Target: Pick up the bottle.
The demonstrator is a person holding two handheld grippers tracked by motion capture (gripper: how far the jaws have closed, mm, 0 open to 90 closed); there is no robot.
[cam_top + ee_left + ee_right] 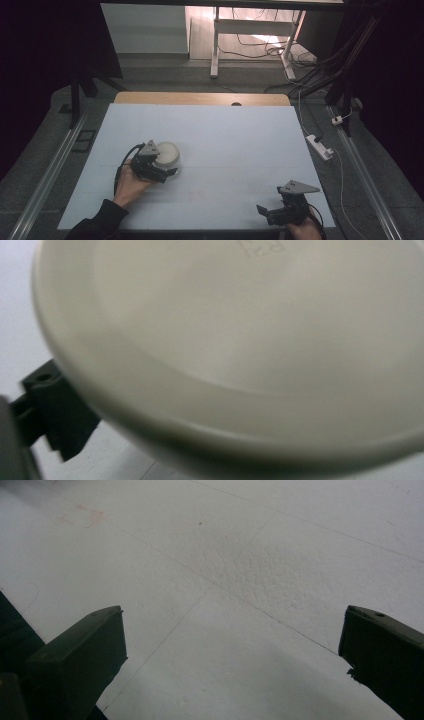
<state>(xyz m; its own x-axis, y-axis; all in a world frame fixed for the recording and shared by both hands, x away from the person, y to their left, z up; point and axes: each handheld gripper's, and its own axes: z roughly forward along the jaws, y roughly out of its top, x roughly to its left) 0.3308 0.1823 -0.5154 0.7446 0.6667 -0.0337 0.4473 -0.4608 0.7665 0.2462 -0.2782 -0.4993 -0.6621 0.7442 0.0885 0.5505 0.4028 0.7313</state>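
Right gripper (272,212): near bench edge, right side; jaws wide apart over bare white surface, holding nothing.
Left gripper (167,175): left of centre, at the bowl; jaw state cannot be told.
Bowl (166,154): cream, round, resting on bench, touching left gripper.
Bench (240,145): white foam-like top.

Left gripper (159,170): black body, topped by a grey three-cornered plate; a black cable is looped behind it.
Right gripper (270,214): black, the same grey plate on top.
Jaws: matt black blocks; a small screw hole is seen near one tip.
Sleeve (97,222): dark fabric, worn on the left forearm.
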